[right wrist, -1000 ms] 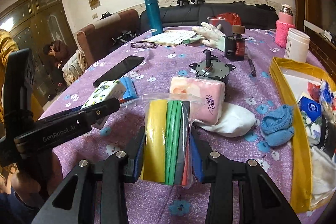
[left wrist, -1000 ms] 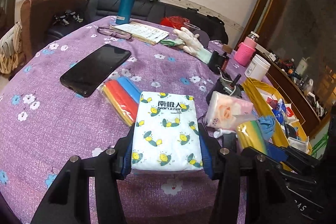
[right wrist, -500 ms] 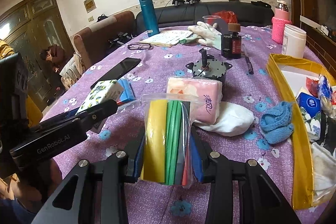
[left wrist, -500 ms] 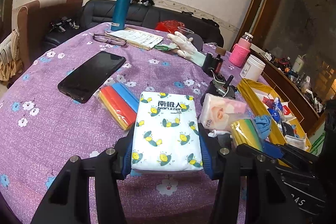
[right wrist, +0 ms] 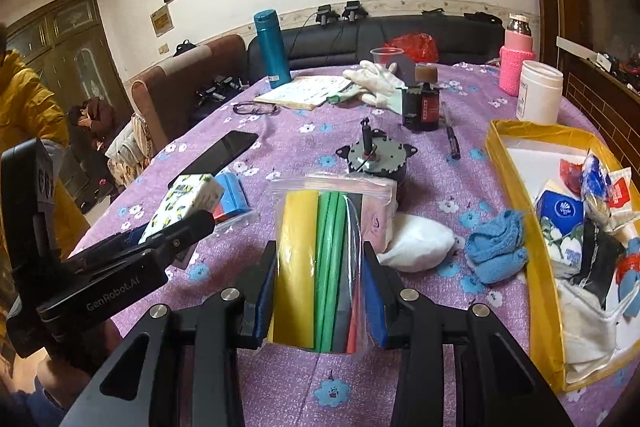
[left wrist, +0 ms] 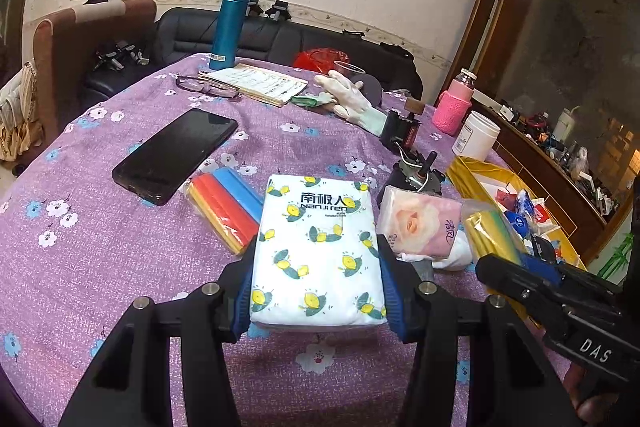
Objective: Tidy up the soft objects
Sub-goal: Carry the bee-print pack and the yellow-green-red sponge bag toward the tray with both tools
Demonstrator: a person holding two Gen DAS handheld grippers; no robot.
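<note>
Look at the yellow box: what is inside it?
The yellow box holds a blue tissue pack, red-and-white packets, a black cloth and white cloth. Anything beneath these is covered.

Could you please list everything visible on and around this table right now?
tissue pack: one, white with lemons, held in left gripper
strip bag: one, yellow-green, held in right gripper
second strip bag: one, red-blue, beside phone
phone: one, black
pink tissue pack: one
blue cloth: one, beside box
yellow box: one, right edge
flask: one, teal, far side
table: purple floral
</note>
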